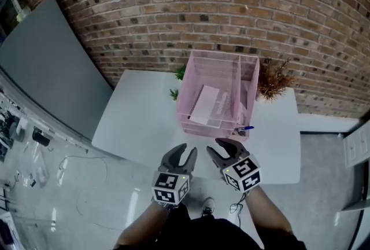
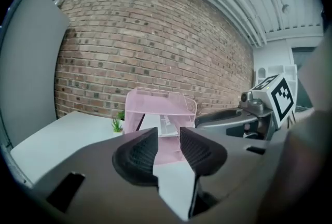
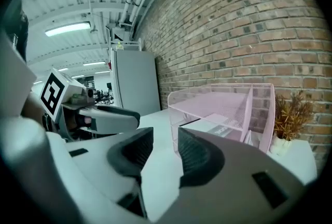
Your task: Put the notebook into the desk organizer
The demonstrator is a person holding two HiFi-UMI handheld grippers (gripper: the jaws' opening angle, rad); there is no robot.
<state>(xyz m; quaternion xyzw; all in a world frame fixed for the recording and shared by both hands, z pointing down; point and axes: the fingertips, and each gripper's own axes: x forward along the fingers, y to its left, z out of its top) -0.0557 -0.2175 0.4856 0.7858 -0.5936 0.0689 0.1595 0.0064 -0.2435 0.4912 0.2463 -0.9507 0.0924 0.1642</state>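
Pink mesh desk organizer [image 1: 192, 82] standing on the white table [image 1: 139, 121], taken as the reference for all positions. The notebook [image 1: 205, 105], a pale booklet, already lies inside the organizer, resting on a lower shelf of its wider left compartment; the same booklet shows through the open front in the left gripper view [image 2: 165, 123] and behind the mesh in the right gripper view [image 3: 224, 127]. Its long axis runs from the organizer's front toward its back, slightly slanted, with the near end facing both tools. The left gripper [image 1: 188, 149] hangs in front of the organizer and well clear of it, off the table's front edge; its jaws stand moderately apart with only bare table and the organizer's front seen between them [image 2: 168, 145], so it holds nothing. The right gripper [image 1: 222, 147] is likewise empty, jaws parted a little wider [image 3: 165, 150], and is the nearer of the two, just in front of the organizer's front right corner, where a blue pen [image 1: 245, 128] lies. Judged from this layout, placement appears complete; any further nudge would push along the notebook's long axis, straight away from the tools, and would fall most naturally to the right gripper.
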